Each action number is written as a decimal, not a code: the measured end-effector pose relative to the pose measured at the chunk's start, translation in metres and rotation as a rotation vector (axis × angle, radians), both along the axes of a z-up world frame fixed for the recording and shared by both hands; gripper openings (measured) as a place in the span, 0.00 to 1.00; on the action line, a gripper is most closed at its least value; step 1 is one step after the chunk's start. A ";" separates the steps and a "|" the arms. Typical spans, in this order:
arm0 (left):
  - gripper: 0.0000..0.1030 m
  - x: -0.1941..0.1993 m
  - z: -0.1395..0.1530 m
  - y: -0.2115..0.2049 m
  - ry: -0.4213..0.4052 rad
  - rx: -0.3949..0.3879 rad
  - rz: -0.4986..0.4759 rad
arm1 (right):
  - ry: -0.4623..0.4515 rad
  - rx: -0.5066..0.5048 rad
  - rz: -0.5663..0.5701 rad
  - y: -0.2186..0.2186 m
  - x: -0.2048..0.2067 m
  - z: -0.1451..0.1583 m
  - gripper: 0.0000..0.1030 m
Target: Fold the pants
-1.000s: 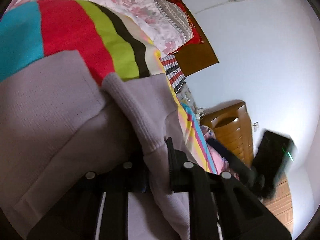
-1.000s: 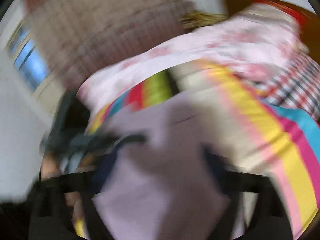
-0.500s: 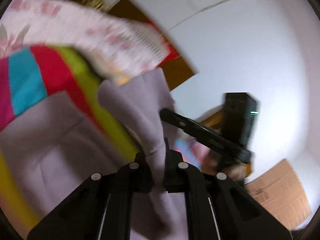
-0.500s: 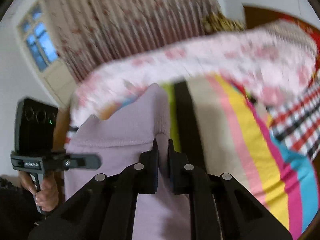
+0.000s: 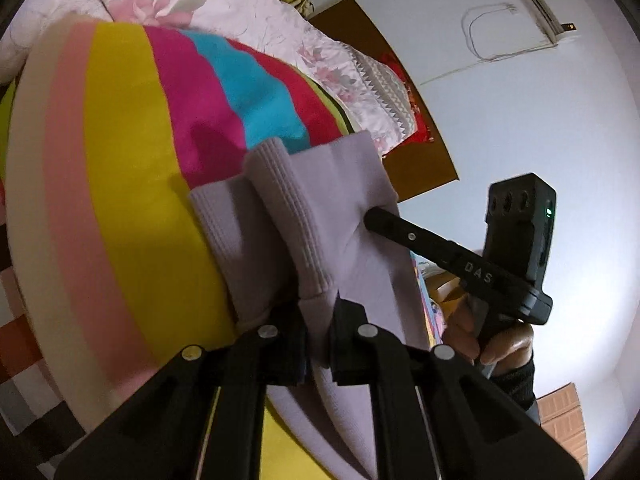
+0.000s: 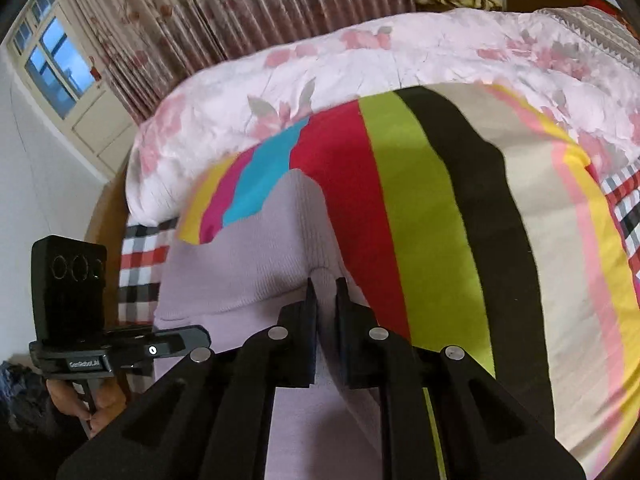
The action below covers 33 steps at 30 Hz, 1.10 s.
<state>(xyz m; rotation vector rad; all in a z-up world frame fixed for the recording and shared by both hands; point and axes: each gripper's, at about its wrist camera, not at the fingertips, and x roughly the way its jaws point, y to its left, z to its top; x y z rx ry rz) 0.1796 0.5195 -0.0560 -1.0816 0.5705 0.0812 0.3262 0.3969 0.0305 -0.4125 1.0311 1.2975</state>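
The pale lilac knit pants (image 5: pixel 320 216) hang over the striped bedspread (image 5: pixel 120 184), held up by both grippers. My left gripper (image 5: pixel 320 312) is shut on a ribbed edge of the pants. The right gripper's finger (image 5: pixel 404 232) shows in the left wrist view, pinching the cloth further along. In the right wrist view my right gripper (image 6: pixel 324 292) is shut on a ribbed fold of the pants (image 6: pixel 248 264). The left gripper's body (image 6: pixel 120 344) shows at lower left of that view, beside the cloth.
A pink floral quilt (image 6: pixel 360 64) lies along the far side of the bed. A wooden headboard (image 5: pixel 416 160) stands against the white wall. Flowered curtains (image 6: pixel 240 4) and a window (image 6: pixel 52 64) are behind. A checked sheet (image 6: pixel 140 264) shows under the bedspread.
Both grippers have swung across the bed with the pants still held. The views have steadied from blur, and more of the striped bedspread now shows under the lifted cloth.
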 end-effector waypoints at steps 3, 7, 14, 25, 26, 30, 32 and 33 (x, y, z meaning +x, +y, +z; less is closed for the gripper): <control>0.08 -0.016 0.021 -0.006 -0.016 0.040 0.005 | -0.048 0.012 0.020 -0.001 -0.013 0.016 0.13; 0.12 -0.025 -0.017 0.012 0.034 -0.058 0.055 | -0.064 -0.039 -0.016 0.015 -0.012 -0.008 0.14; 0.53 -0.035 -0.019 0.011 -0.047 -0.130 0.051 | -0.071 0.045 -0.114 -0.040 -0.003 0.025 0.23; 0.62 -0.020 -0.011 -0.030 -0.106 -0.079 -0.083 | -0.194 0.123 -0.197 -0.271 -0.151 0.039 0.67; 0.59 -0.021 -0.013 -0.032 -0.119 -0.091 -0.096 | -0.204 0.106 -0.214 -0.284 -0.166 0.032 0.64; 0.53 -0.022 -0.018 -0.041 -0.131 -0.125 -0.151 | -0.235 0.061 -0.257 -0.310 -0.220 0.002 0.53; 0.52 -0.019 -0.014 -0.051 -0.132 -0.128 -0.200 | -0.250 0.062 -0.264 -0.309 -0.235 -0.003 0.48; 0.38 -0.018 -0.011 -0.055 -0.112 -0.096 -0.194 | -0.272 0.060 -0.257 -0.305 -0.241 -0.004 0.45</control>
